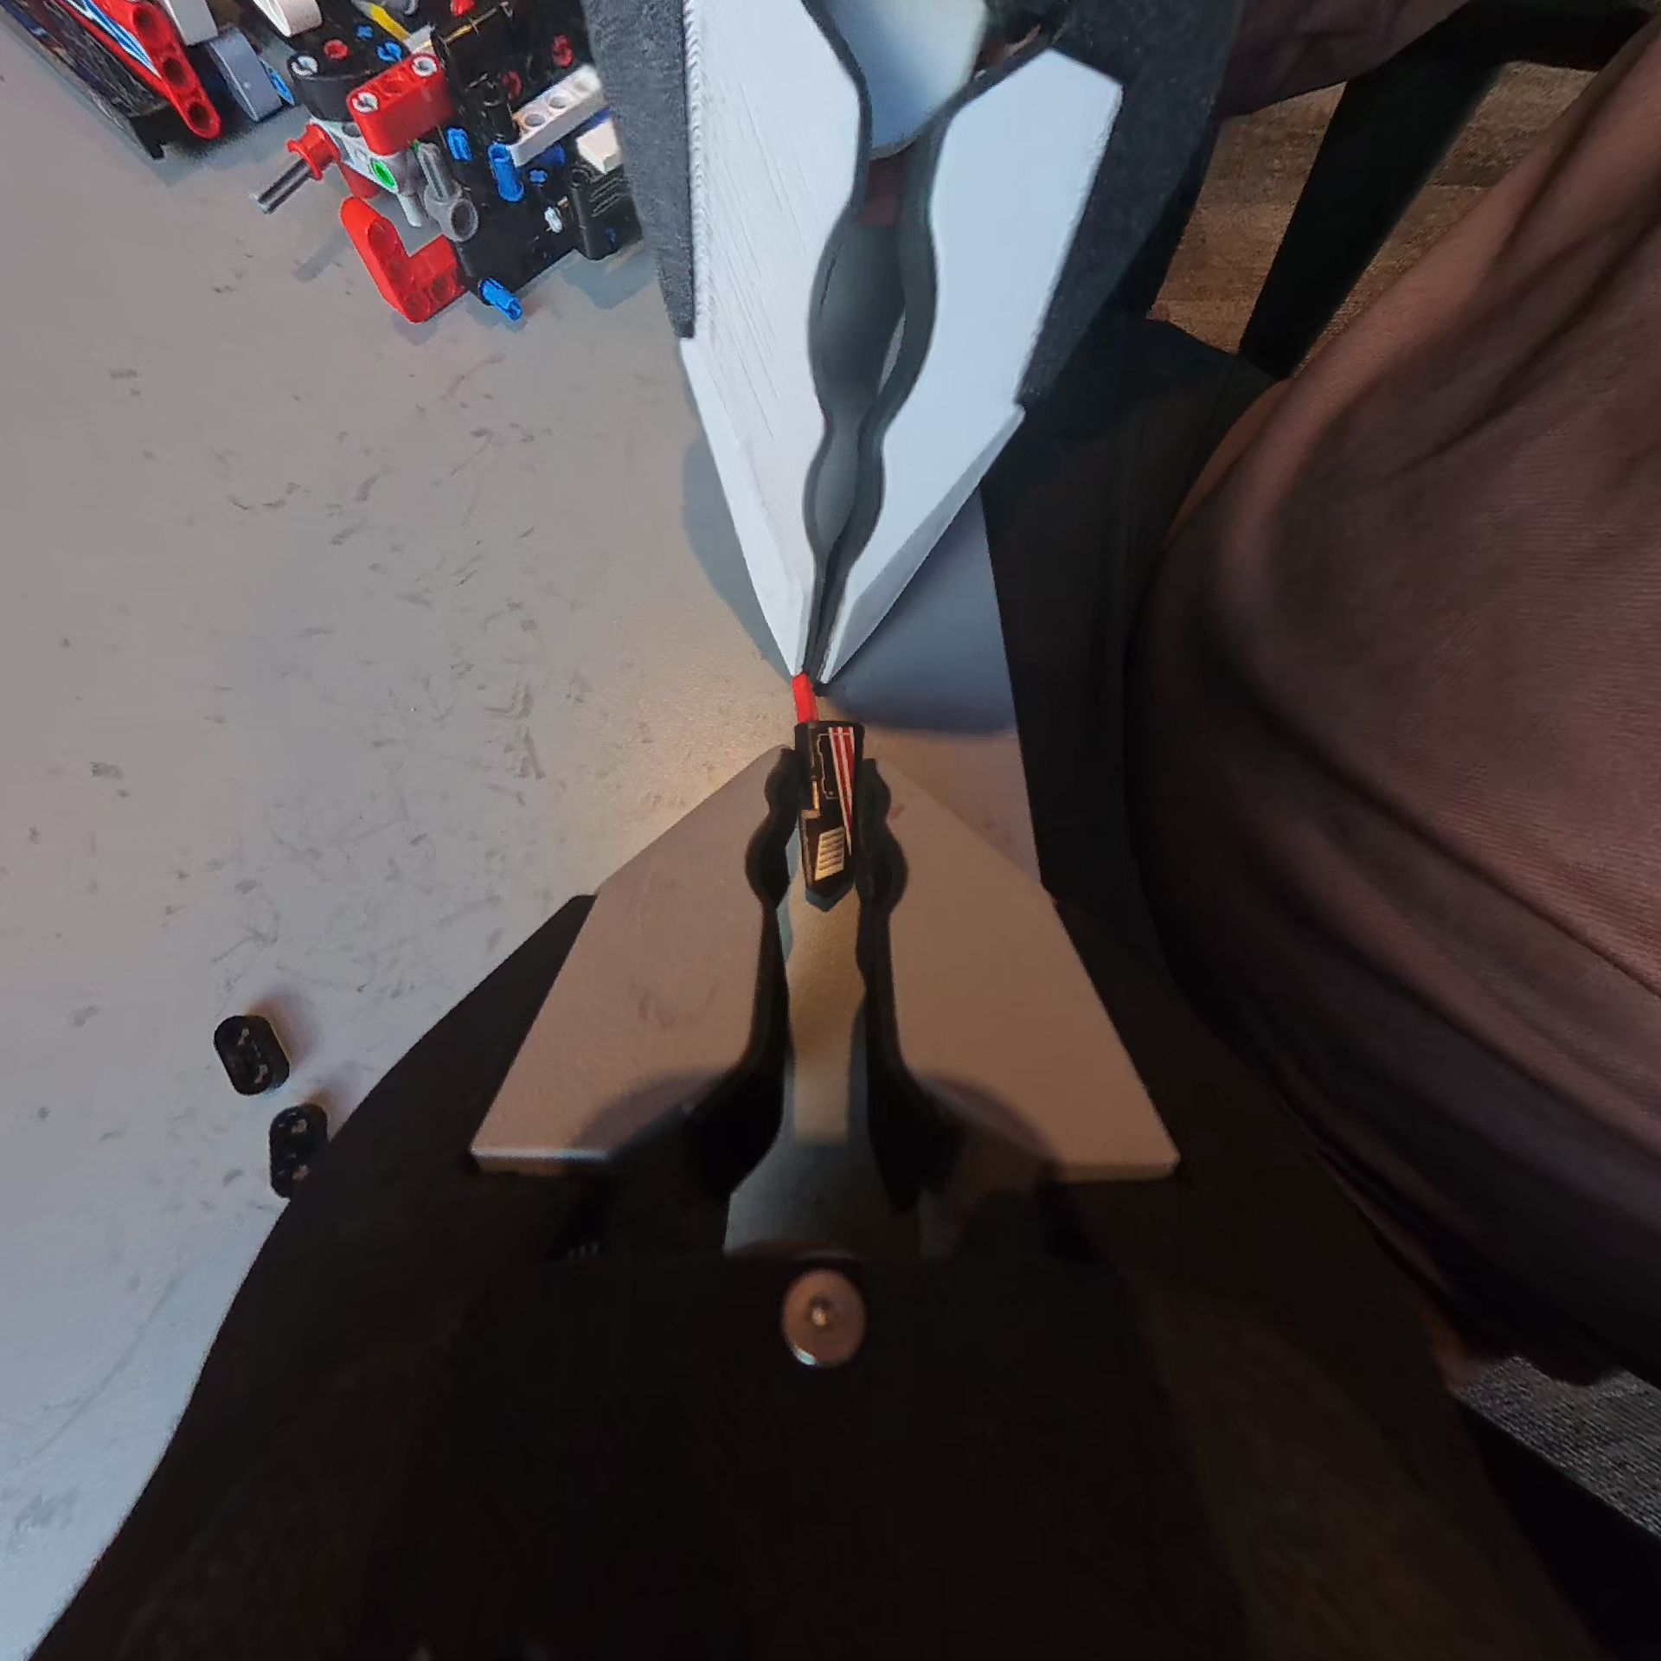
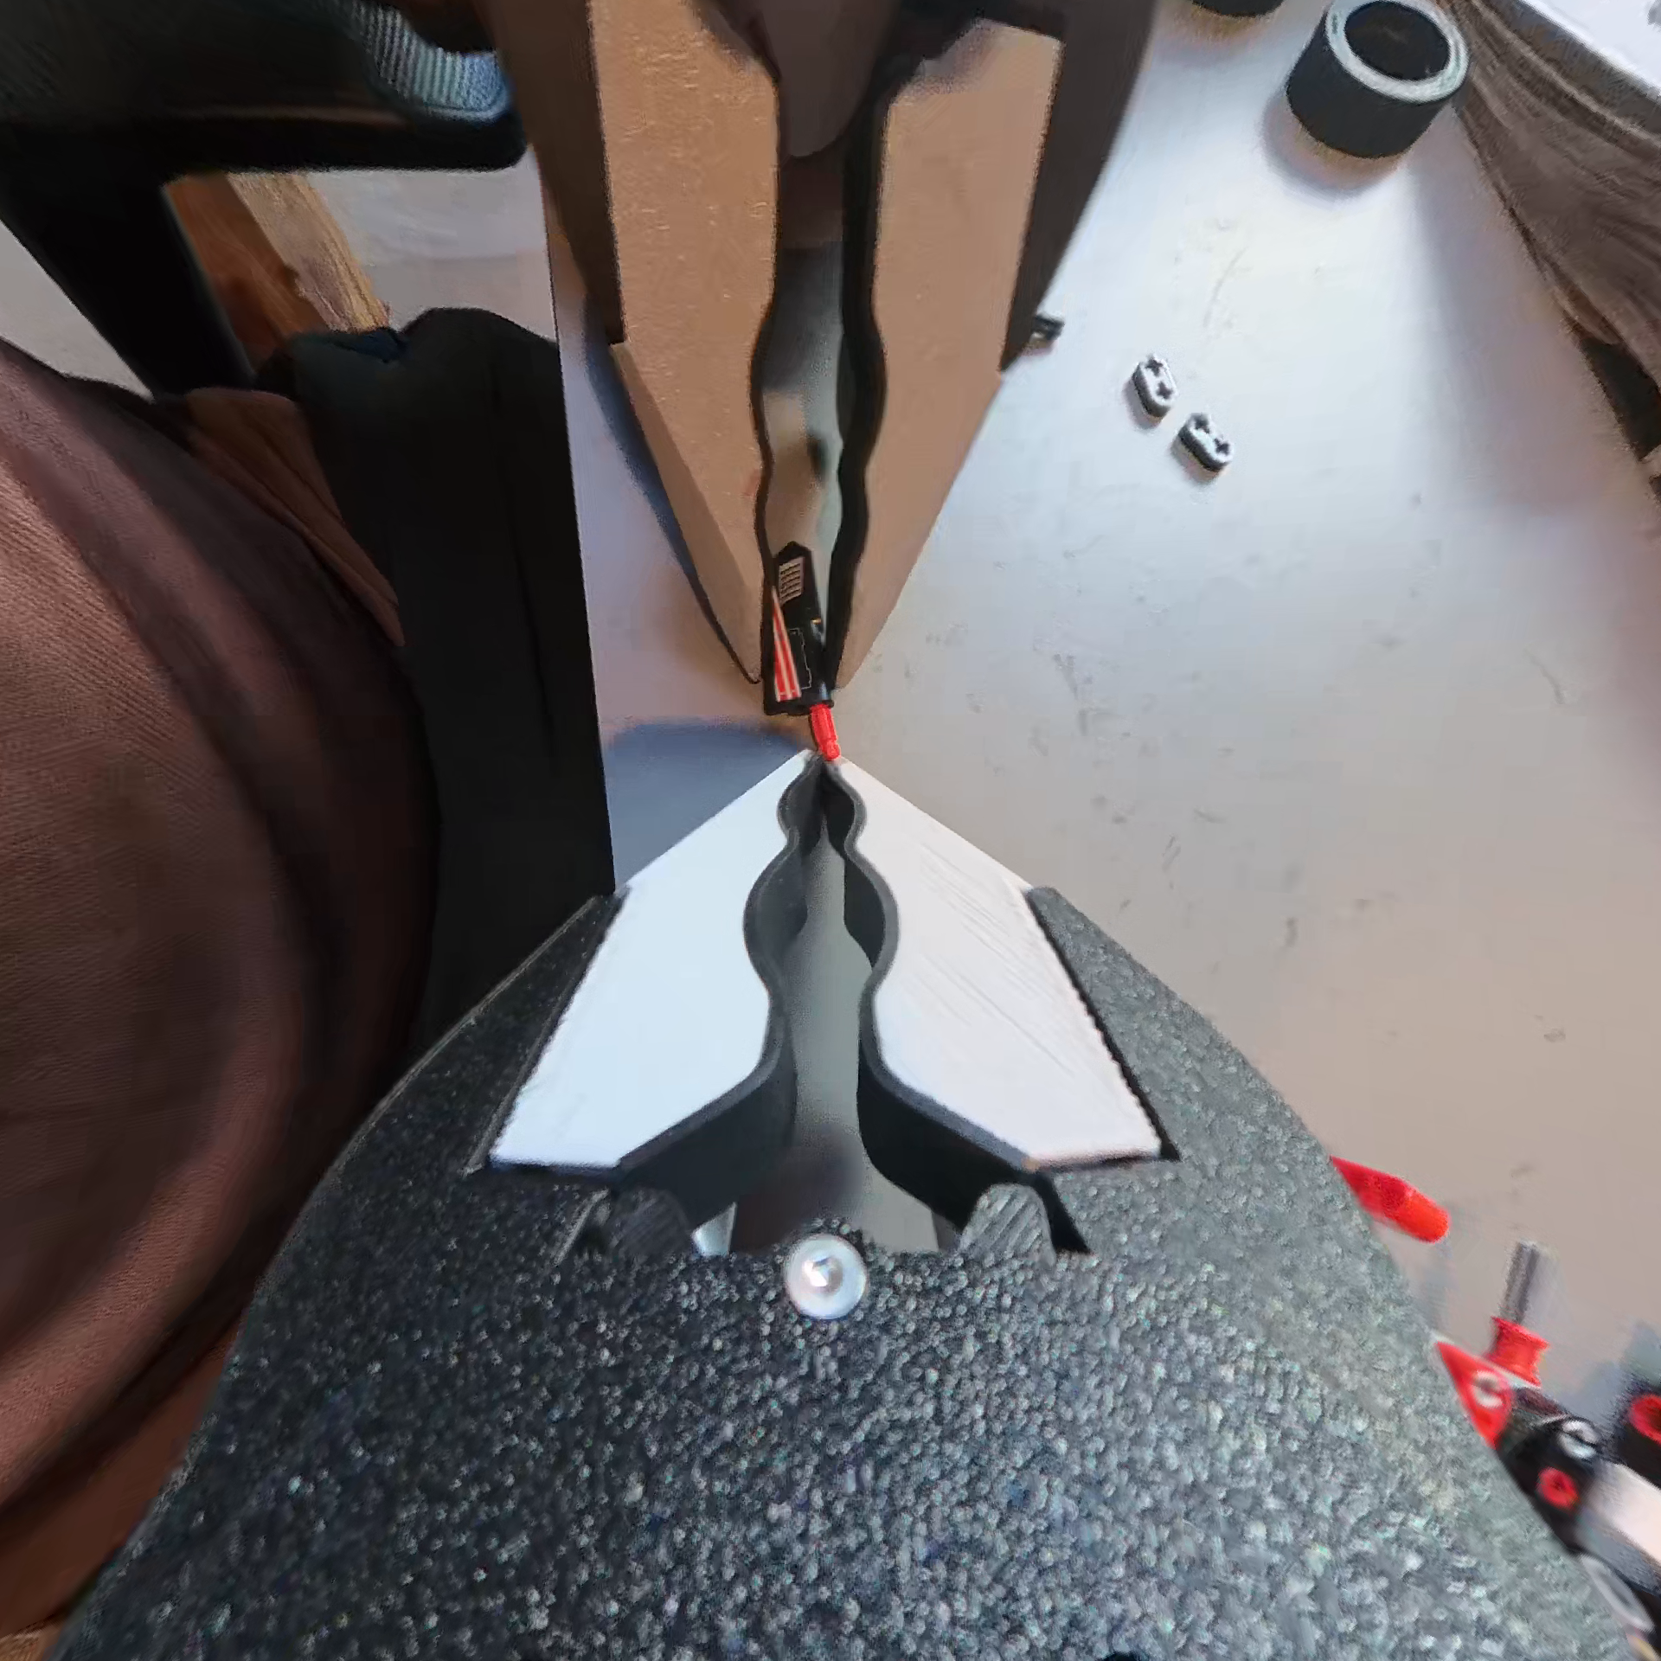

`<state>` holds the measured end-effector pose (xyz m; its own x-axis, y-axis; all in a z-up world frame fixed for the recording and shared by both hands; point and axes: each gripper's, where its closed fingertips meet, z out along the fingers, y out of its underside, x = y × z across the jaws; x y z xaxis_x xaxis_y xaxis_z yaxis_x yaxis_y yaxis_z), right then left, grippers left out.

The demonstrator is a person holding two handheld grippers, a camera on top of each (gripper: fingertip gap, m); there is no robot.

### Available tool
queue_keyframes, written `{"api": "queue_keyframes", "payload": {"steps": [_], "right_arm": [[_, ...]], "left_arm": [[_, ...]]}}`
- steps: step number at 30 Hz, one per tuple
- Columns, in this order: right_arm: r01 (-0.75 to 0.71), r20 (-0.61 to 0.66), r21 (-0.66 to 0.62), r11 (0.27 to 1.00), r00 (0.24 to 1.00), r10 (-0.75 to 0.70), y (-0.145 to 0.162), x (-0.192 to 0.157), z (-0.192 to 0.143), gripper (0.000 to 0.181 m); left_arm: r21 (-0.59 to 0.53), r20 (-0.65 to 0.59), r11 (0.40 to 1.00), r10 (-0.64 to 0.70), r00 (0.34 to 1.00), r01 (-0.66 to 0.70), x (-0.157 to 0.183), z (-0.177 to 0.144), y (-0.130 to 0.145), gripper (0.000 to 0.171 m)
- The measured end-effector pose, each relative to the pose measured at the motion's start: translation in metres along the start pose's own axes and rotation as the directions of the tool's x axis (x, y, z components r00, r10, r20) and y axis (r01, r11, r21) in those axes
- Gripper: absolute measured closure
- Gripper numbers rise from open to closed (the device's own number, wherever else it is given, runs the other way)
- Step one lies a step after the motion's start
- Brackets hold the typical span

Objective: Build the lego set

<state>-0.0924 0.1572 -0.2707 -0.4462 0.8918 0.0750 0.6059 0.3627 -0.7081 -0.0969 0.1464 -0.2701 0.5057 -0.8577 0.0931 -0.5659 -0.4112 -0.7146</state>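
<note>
Black panel (image 1: 831, 813) between left fingers (image 1: 701, 971); red pin (image 2: 822, 730) at right fingers' (image 2: 971, 971) tips.

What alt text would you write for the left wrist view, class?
The left gripper holds a black stickered lego piece while the right gripper, tip to tip with it, pinches a small red pin against its end. A partly built model sits beyond.

table (image 1: 270, 629): grey, scuffed | on it: lego model (image 1: 467, 162), two black connectors (image 1: 252, 1053), black tyre (image 2: 1375, 76)
</note>
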Motion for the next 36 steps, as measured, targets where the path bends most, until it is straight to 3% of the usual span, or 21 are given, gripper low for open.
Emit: {"api": "queue_keyframes", "payload": {"steps": [4,7,10,14,18,23,27,30,33,36], "right_arm": [[-0.107,-0.006,0.059,0.993,0.994,0.107,-0.004,0.007,-0.006,0.181],[-0.202,0.008,0.212,0.956,0.979,0.205,-0.020,0.014,-0.025,0.164],[-0.357,0.122,0.382,0.852,0.934,0.337,-0.040,0.018,-0.047,0.154],[-0.513,0.282,0.452,0.729,0.858,0.429,-0.057,0.017,-0.056,0.153],[-0.518,0.315,0.526,0.675,0.856,0.411,-0.075,0.015,-0.068,0.161],[-0.438,0.233,0.566,0.698,0.897,0.375,-0.081,0.014,-0.076,0.174],[-0.382,0.180,0.545,0.746,0.923,0.341,-0.080,0.013,-0.076,0.174],[-0.257,0.075,0.536,0.804,0.963,0.257,-0.081,0.010,-0.077,0.174],[-0.175,0.021,0.523,0.834,0.981,0.193,-0.081,0.006,-0.077,0.174],[-0.123,0.014,0.523,0.844,0.991,0.136,-0.080,0.000,-0.075,0.174]], "left_arm": [[0.015,0.128,0.996,0.083,0.988,-0.086,-0.007,-0.001,-0.004,0.161],[0.119,0.283,0.979,0.127,0.951,-0.166,-0.015,-0.013,-0.022,0.161],[0.243,0.473,0.946,0.079,0.878,-0.216,-0.027,-0.033,-0.044,0.161],[0.287,0.661,0.874,0.115,0.741,-0.392,-0.022,-0.051,-0.072,0.161],[0.235,0.773,0.815,0.174,0.610,-0.530,-0.011,-0.060,-0.089,0.161],[0.247,0.798,0.773,0.180,0.575,-0.584,-0.005,-0.062,-0.098,0.161],[0.301,0.773,0.773,0.144,0.618,-0.558,-0.005,-0.060,-0.097,0.161],[0.359,0.723,0.794,0.097,0.684,-0.491,-0.008,-0.061,-0.091,0.142],[0.422,0.572,0.826,0.077,0.816,-0.373,-0.006,-0.055,-0.082,0.143],[0.464,0.382,0.852,0.056,0.923,-0.244,-0.001,-0.051,-0.076,0.155]]}}
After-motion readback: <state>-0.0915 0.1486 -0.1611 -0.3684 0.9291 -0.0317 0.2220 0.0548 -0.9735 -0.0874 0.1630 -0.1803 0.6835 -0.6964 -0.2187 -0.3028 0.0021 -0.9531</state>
